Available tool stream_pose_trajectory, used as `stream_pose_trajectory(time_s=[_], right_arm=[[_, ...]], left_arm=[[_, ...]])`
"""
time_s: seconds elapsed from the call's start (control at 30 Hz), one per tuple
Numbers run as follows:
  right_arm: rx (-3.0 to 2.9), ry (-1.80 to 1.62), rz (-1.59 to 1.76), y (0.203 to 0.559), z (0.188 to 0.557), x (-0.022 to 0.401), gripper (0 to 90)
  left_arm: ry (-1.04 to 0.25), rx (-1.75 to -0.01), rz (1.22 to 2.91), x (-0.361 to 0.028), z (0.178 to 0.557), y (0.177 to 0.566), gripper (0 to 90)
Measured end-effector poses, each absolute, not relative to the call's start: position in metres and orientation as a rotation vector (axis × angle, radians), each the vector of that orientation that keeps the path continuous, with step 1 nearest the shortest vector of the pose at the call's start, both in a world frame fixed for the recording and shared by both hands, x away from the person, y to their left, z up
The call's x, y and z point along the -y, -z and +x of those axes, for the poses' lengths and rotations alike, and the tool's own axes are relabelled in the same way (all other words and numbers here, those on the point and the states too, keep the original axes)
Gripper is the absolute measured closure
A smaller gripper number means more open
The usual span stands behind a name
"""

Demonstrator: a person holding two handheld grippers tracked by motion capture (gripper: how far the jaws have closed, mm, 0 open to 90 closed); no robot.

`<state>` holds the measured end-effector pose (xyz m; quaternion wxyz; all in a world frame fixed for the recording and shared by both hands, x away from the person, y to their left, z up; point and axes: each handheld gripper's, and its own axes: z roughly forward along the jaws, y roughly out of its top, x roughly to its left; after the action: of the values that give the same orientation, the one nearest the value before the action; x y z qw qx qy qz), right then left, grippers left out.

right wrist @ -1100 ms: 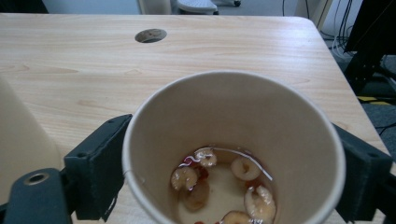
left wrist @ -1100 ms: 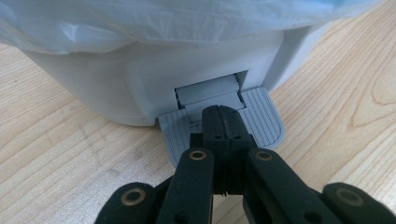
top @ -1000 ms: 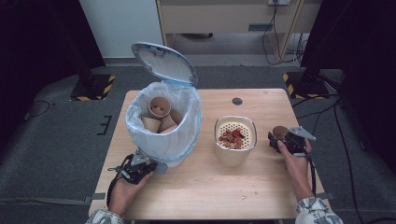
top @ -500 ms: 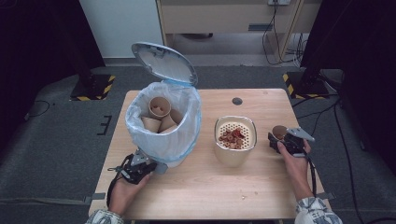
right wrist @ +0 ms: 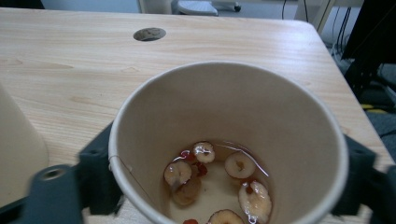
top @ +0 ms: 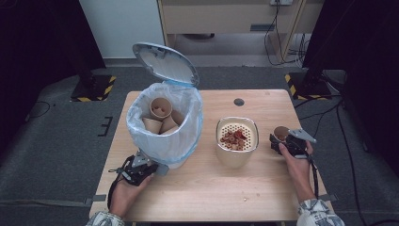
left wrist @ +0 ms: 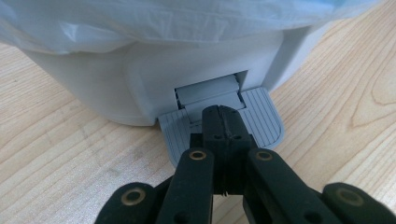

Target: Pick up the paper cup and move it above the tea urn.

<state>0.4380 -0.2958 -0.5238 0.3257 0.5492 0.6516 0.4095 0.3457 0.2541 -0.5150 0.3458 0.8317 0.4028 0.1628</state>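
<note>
4 paper cups [top: 160, 117] in bin [top: 186, 146], 1 cup [right wrist: 229, 149] in right gripper [top: 288, 141].

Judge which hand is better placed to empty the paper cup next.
Right. The right gripper already clamps the paper cup, leftovers inside, beside the strainer container. The left gripper, jaws closed, presses the bin's pedal, probably holding the lid open.

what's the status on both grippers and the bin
Left gripper shut, pressing bin pedal; lid up. Right gripper shut on paper cup, dregs inside. Strainer container stands between cup and bin.
</note>
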Motion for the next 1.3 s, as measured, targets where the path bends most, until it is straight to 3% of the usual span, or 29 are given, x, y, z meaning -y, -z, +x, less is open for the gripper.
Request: stream_pose_trajectory(time_s=[0.13, 0.27, 0.53, 1.3], right_arm=[[-1.686, -1.059, 1.446, 0.524, 0.440, 0.296, 14.9], [-1.688, -1.062, 1.420, 0.526, 0.441, 0.294, 23.0], [-1.695, -1.063, 1.357, 0.525, 0.439, 0.293, 25.9], [-1.710, -1.135, 1.231, 0.465, 0.447, 0.297, 29.2]], left_arm=[[-0.423, -1.045, 2.159, -0.254, 0.346, 0.515, 90.0], [-0.422, -1.045, 2.158, -0.254, 0.346, 0.515, 90.0], [-0.421, -1.045, 2.158, -0.254, 0.346, 0.515, 90.0], [-0.415, -1.048, 2.153, -0.255, 0.346, 0.515, 90.0]])
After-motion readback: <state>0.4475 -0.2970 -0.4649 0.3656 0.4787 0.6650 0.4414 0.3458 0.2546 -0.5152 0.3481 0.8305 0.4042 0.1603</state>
